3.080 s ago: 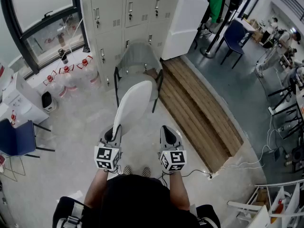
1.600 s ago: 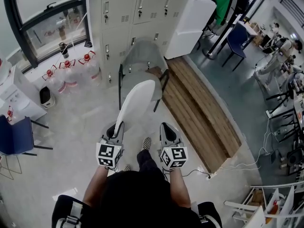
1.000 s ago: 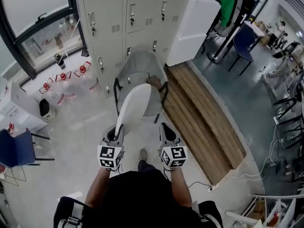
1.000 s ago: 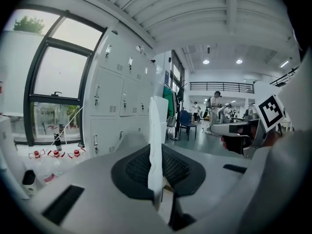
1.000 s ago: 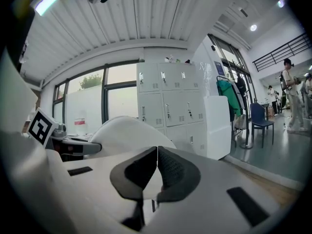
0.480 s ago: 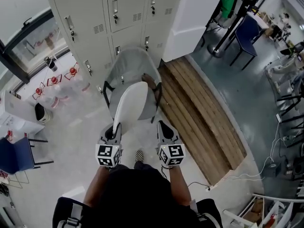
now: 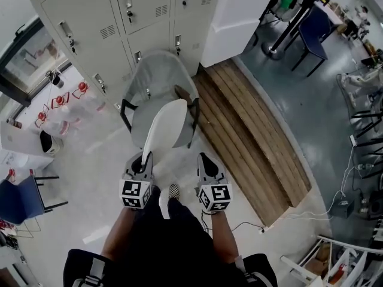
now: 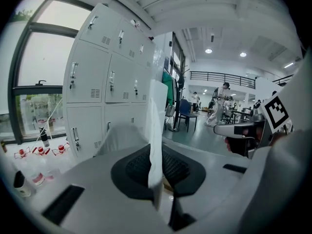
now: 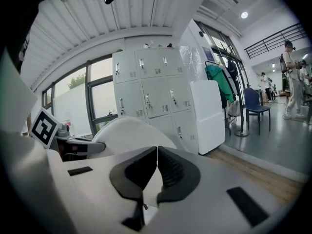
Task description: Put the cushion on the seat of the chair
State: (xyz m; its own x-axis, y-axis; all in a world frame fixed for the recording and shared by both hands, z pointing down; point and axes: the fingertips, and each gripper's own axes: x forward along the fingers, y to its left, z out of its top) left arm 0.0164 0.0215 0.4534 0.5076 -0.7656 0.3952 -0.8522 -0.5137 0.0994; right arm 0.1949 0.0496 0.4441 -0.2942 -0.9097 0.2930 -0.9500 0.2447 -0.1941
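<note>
1. Head view is showing the person looking down at two grippers held side by side in front of the body. A grey chair point(image 7: 157, 82) is standing just ahead, its back against a row of white lockers point(image 7: 90, 17).
2. The left gripper point(image 7: 145, 160) is clamping the near edge of the white cushion point(image 7: 164, 130). Left gripper view is showing the jaws almost together, with the cushion's thin edge pinched between them.
3. The cushion is standing on edge and reaching away from the left gripper toward the chair. Its far end is overlapping the front of the seat in head view. Whether it is touching the seat cannot be told.
4. The right gripper point(image 7: 205, 160) is hovering to the right of the cushion, near it but apart from it. Right gripper view is showing its jaws pressed together with nothing between them.
5. A wooden platform point(image 7: 257, 136) is lying on the floor to the right of the chair, and a tall white cabinet point(image 7: 239, 11) is standing beyond it.
6. A blue chair point(image 7: 21, 199) is sitting at the far left. Red-capped water bottles point(image 7: 60, 103) are standing on the floor near the window.
7. The person's shoe point(image 7: 173, 190) is showing on the floor between the two grippers.
</note>
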